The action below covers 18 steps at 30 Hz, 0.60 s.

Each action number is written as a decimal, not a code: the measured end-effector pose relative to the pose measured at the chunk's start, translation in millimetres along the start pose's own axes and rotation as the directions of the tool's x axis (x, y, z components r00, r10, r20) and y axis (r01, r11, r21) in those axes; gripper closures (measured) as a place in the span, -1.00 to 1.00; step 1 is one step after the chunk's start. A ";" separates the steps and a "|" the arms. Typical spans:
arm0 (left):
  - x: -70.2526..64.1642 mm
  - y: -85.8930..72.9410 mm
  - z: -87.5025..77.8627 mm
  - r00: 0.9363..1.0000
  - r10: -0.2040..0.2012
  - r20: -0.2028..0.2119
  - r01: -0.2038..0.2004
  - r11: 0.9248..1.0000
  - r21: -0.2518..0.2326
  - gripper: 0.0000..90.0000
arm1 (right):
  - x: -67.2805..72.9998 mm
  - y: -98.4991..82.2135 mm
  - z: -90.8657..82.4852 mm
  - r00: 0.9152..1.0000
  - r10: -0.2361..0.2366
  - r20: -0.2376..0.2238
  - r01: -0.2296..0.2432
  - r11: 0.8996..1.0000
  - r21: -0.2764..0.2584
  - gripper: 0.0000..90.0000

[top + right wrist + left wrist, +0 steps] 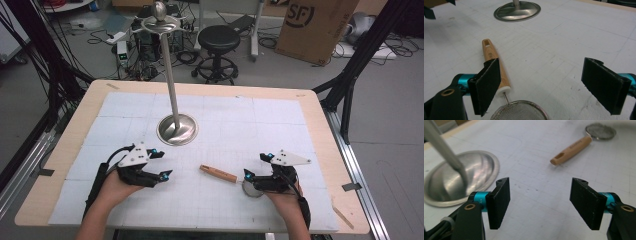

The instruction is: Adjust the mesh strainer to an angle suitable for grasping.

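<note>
A small mesh strainer (251, 189) with a wooden handle (218, 173) lies flat on the white mat, handle pointing left toward the table's middle. My right gripper (256, 166) hovers over its mesh end, open; in the right gripper view the handle (495, 62) runs past the left pad and the mesh (520, 111) sits low between the jaws of my right gripper (544, 80), untouched. My left gripper (162, 163) is at the front left, open and holding nothing (540, 195). It faces the strainer (571, 150), which lies well apart from it.
A steel stand with a round base (177, 129) and a tall pole topped by hooks (161, 20) rises mid-table, just beyond the left gripper (461, 177). The wooden table rim (320, 125) frames the mat. A stool (219, 37) and cardboard box (315, 25) stand behind.
</note>
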<state>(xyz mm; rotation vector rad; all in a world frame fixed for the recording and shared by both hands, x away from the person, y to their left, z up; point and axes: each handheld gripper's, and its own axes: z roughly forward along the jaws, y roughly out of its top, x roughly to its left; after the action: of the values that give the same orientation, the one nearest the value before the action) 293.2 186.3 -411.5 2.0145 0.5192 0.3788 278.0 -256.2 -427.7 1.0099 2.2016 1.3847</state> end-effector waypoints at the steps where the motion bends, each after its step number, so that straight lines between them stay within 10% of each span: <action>1: 3.1 -0.3 -4.1 1.000 -0.009 -0.017 0.008 1.000 -0.012 -0.30 | -0.1 -0.1 0.8 1.000 -0.005 0.001 0.005 1.000 -0.002 -0.67; 18: 21.7 -7.5 -27.2 0.996 -0.072 -0.056 0.067 0.994 -0.089 -0.54 | -0.1 0.2 1.7 1.000 0.003 0.003 -0.003 1.000 0.006 -0.67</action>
<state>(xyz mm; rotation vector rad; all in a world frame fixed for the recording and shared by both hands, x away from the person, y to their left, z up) 297.6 220.9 -404.3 1.9003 0.5984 0.4125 279.1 -255.2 -428.4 1.0170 2.2038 1.3782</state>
